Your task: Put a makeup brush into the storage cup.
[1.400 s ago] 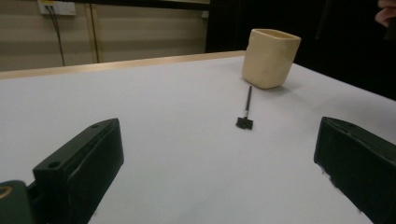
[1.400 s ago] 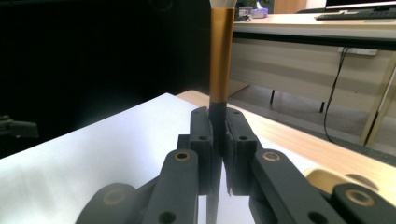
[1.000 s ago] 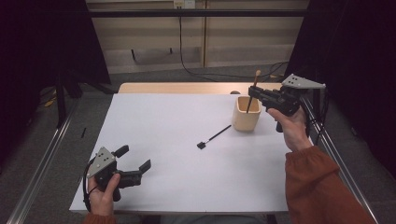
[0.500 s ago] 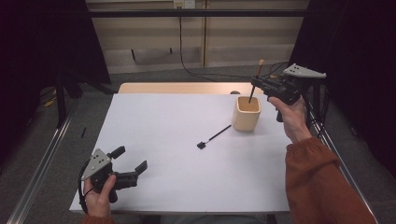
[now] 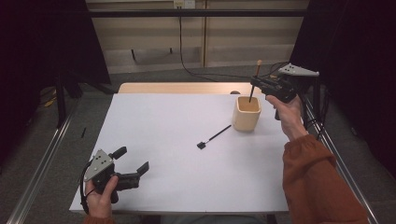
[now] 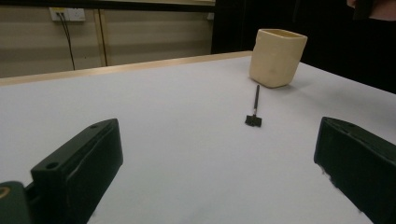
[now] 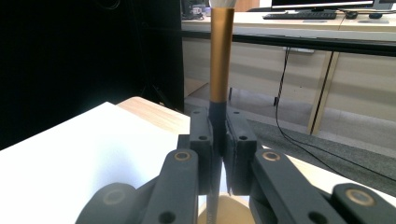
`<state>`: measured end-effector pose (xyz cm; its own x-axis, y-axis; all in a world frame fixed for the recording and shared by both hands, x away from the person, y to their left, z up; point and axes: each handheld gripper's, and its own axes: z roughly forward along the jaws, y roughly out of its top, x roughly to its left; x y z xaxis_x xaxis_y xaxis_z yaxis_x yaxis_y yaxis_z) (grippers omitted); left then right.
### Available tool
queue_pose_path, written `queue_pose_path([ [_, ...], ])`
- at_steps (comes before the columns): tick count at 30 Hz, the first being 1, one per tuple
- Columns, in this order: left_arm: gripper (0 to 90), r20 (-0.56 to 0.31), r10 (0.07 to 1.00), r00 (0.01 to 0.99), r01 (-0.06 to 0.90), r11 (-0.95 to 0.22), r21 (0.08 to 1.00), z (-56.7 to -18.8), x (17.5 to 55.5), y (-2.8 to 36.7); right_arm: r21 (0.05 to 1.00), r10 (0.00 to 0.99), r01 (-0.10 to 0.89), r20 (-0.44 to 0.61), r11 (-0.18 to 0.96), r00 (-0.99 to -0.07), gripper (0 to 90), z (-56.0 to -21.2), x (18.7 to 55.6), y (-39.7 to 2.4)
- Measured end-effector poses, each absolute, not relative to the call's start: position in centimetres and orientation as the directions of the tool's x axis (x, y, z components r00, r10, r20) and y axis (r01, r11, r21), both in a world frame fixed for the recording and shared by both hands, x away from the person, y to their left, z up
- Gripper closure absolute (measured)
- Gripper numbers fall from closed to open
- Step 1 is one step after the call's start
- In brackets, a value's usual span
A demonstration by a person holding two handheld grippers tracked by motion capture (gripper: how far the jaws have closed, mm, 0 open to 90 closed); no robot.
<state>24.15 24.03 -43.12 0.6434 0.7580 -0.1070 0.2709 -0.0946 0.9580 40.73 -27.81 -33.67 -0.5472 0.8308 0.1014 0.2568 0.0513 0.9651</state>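
A cream cup point(image 5: 246, 113) stands on the white table point(image 5: 163, 121), right of middle. My right gripper point(image 5: 253, 85) hovers just behind and above the cup, shut on a thin brush point(image 5: 255, 79) with a dark handle and a copper ferrule. The brush stands nearly upright, its lower end at the cup's mouth. In the right gripper view the jaws pinch the brush point(image 7: 220, 60) at its dark handle. A small black brush point(image 5: 214, 137) lies flat on the table near the cup. My left gripper point(image 5: 132, 159) rests open at the front left corner, with nothing between its jaws.
In the left gripper view, the small black brush point(image 6: 254, 109) and the cup point(image 6: 278, 57) lie ahead, past the open jaws. A wooden strip point(image 5: 177, 87) borders the table's far edge. Metal rails point(image 5: 42, 154) run along both sides.
My right gripper has shifted a little farther back with the brush, whose lower end now sits at the cup's mouth. The left gripper has stayed put.
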Motion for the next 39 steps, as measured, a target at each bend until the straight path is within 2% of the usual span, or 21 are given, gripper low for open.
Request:
queue_pose_path([
  [24,1.4,-0.106,0.75,0.652,0.274,-0.103,0.956,-43.2,24.2,24.0,0.951,0.842,0.308,0.133,0.041,-0.522,83.2,-36.9,41.3,-27.5],
  [34,1.4,-0.104,0.747,0.657,0.274,-0.108,0.956,-43.2,24.2,24.0,0.94,0.832,0.329,0.113,0.086,-0.542,83.2,-38.5,40.9,-27.2],
  [39,1.3,-0.108,0.746,0.657,0.28,-0.109,0.954,-43.2,24.1,24.0,0.939,0.838,0.337,0.136,0.061,-0.529,83.2,-39.2,40.8,-27.5],
])
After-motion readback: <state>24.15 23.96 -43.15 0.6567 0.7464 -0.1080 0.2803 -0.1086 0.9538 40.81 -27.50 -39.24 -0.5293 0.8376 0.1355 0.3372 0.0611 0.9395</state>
